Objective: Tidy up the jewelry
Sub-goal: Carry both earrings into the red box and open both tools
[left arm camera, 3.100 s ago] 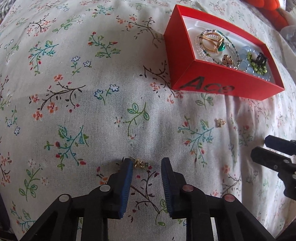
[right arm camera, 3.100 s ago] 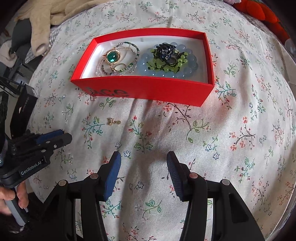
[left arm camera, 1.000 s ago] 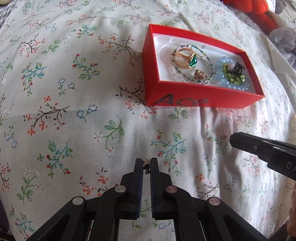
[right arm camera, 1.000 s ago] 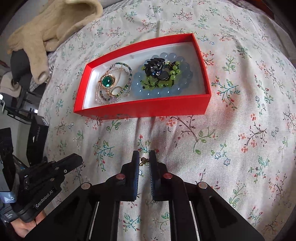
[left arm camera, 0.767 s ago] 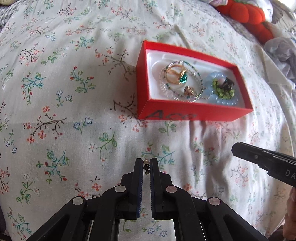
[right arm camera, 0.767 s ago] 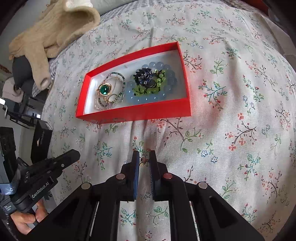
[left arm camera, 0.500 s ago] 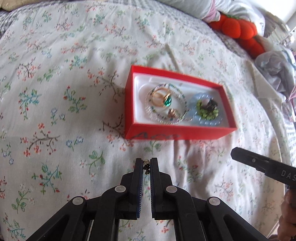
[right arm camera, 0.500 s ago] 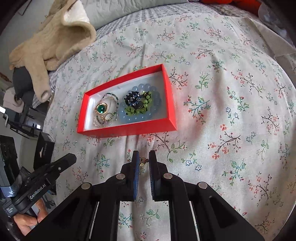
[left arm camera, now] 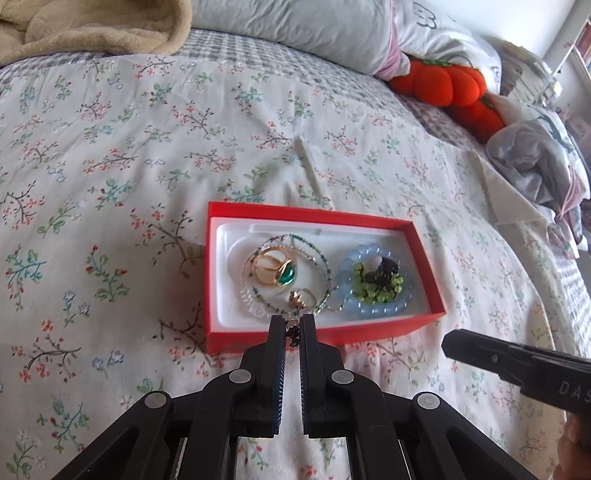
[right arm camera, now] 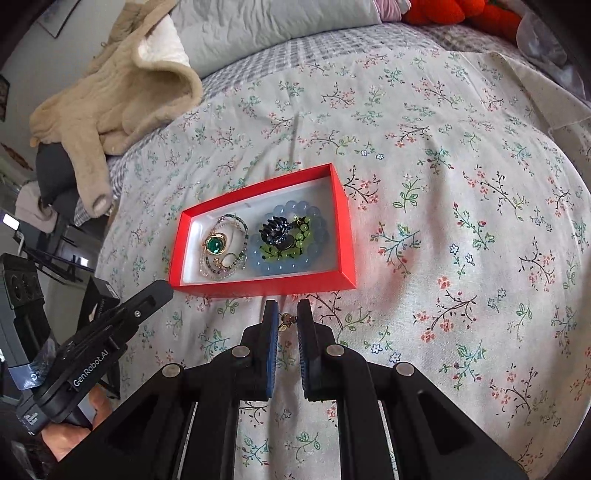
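Observation:
A red box (left arm camera: 221, 266) with a white liner lies on the floral bedsheet; it also shows in the right wrist view (right arm camera: 343, 240). Inside are a gold bangle with a green stone (left arm camera: 275, 267), beaded strands, a small ring (left arm camera: 301, 300) and a blue bead bracelet (left arm camera: 373, 310) around green and black pieces. My left gripper (left arm camera: 293, 330) is shut on a small gold earring (left arm camera: 293, 334), held above the box's near wall. My right gripper (right arm camera: 286, 318) is shut on another small gold earring (right arm camera: 285, 320), held just short of the box's near wall.
The floral sheet (left arm camera: 110, 184) covers the bed. A beige fleece garment (right arm camera: 110, 96) lies at the far left, grey pillows (left arm camera: 295, 29) at the head, orange plush pumpkins (left arm camera: 443, 85) and crumpled clothes (left arm camera: 535, 162) at the far right. The bed's left edge drops to dark furniture (right arm camera: 22, 280).
Both grippers closed on the earrings that lay on the sheet, lifted them, and rose well above the bed. The left one now sits over the box's near wall.

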### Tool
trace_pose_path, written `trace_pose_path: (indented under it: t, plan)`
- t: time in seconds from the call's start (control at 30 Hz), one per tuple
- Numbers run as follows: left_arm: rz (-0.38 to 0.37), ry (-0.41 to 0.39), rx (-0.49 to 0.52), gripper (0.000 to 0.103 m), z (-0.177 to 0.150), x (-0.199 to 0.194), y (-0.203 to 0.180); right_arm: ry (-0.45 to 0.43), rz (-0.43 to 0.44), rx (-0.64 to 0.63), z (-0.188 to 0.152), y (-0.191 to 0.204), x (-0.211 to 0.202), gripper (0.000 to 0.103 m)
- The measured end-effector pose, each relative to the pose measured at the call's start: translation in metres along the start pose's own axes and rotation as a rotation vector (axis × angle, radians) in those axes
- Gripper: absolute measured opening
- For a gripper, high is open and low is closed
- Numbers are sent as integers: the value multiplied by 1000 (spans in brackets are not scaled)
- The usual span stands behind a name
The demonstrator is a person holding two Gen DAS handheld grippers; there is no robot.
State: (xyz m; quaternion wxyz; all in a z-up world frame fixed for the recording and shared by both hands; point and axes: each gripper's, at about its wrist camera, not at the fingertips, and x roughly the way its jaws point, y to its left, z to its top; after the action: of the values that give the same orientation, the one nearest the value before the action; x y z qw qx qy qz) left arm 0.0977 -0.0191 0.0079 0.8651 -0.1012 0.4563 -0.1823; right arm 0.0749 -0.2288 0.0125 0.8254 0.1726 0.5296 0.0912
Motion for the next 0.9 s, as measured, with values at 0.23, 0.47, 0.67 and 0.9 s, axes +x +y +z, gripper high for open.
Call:
trace_pose_path:
  t: [0.23, 0.47, 0.67, 0.9]
  plan:
    - [25, 2, 9, 2, 3, 19, -5, 7, 13, 11, 3, 1, 6, 11]
    - [16, 42, -35, 28, 6, 17, -7, 2, 17, 12, 7, 2, 10, 11]
    - [108, 66, -39, 36, 1, 1, -1, -8, 23, -8, 14, 11, 15, 11]
    - [193, 115, -49, 44, -10, -4, 18, -11, 13, -35, 26, 28, 27, 11]
